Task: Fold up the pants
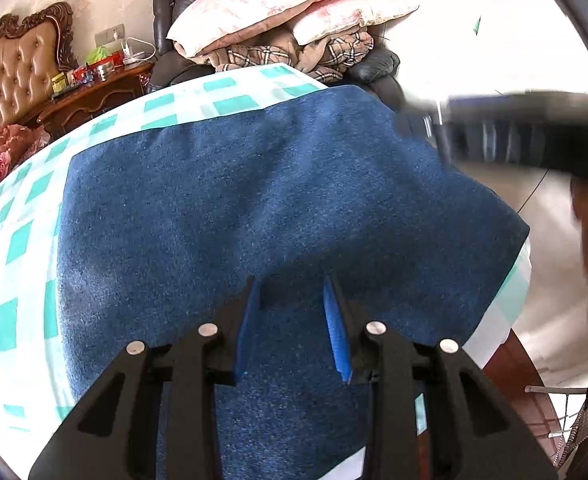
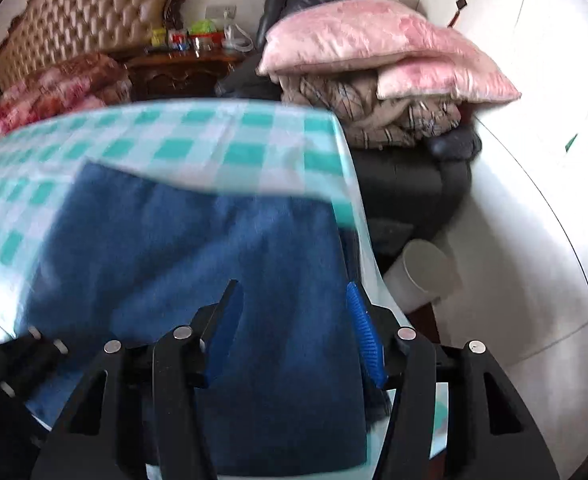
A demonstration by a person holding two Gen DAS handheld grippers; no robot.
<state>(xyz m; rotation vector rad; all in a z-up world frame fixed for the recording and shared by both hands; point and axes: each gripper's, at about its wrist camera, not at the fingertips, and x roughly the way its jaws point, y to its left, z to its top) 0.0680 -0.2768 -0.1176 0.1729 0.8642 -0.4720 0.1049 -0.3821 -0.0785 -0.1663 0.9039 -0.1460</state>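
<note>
Blue denim pants (image 1: pixel 254 200) lie under both grippers; left gripper (image 1: pixel 294 292) stands released, right gripper (image 2: pixel 292 292) released too. Beyond the jaws, the checked tablecloth (image 2: pixel 214 140), then stacked pillows (image 2: pixel 373 48).

Bright daylight, blown-out glare at right, fisheye-bent edges, right wrist view motion-blurred
</note>
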